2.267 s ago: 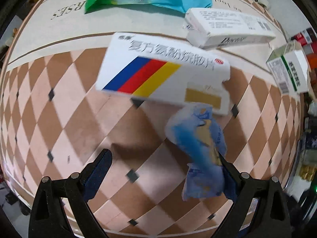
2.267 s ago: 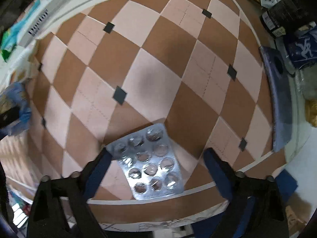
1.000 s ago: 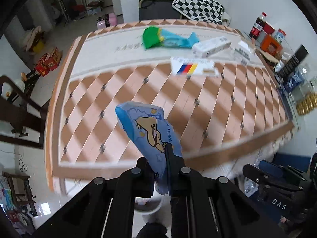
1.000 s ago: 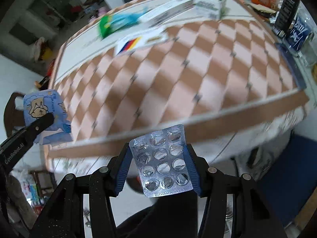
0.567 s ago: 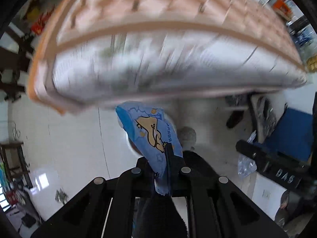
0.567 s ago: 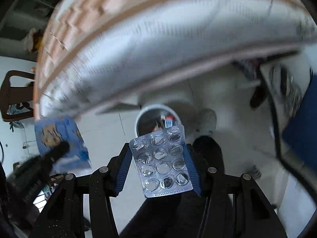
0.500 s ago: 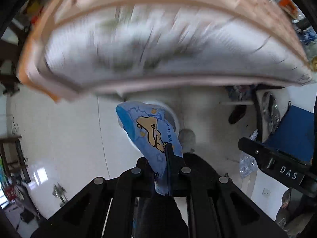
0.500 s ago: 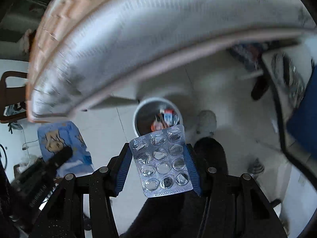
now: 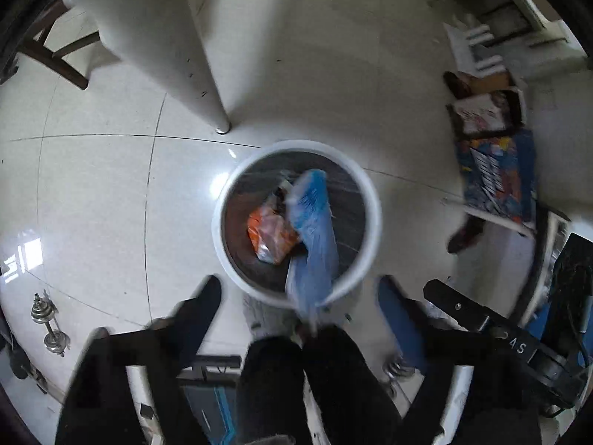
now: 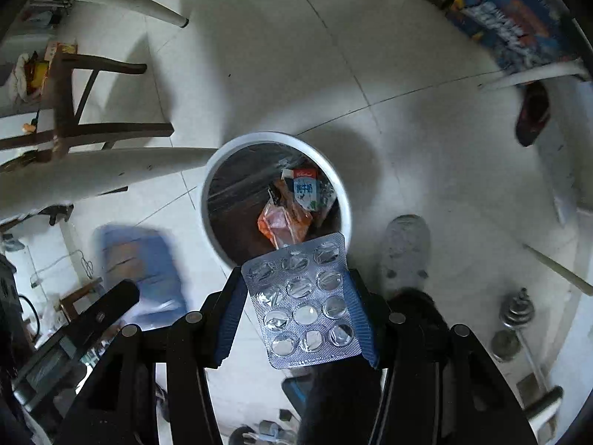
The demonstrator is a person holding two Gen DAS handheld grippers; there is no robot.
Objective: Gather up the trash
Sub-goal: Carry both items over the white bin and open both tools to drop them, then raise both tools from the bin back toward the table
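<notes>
A round white trash bin (image 9: 370,200) stands on the floor and holds an orange wrapper (image 9: 272,235). My left gripper (image 9: 300,293) is open above the bin's near rim. The blue snack wrapper (image 9: 311,230) is loose between its fingers and blurred, over the bin. My right gripper (image 10: 302,300) is shut on a silver blister pack (image 10: 302,298) and holds it above the near edge of the bin (image 10: 222,163). The blue wrapper (image 10: 142,270) also shows blurred at the left of the right wrist view. A milk carton (image 10: 305,189) lies in the bin.
White table legs (image 9: 174,63) rise beside the bin. A wooden chair (image 10: 74,111) stands at the left. Dumbbells (image 10: 513,319) lie on the white tiled floor. Boxes and a blue printed bag (image 9: 494,178) sit at the right. The person's grey shoe (image 10: 406,252) is close to the bin.
Both grippers swung down from the table to the bin. My left gripper opened and let the blue wrapper go. My right gripper still holds the blister pack.
</notes>
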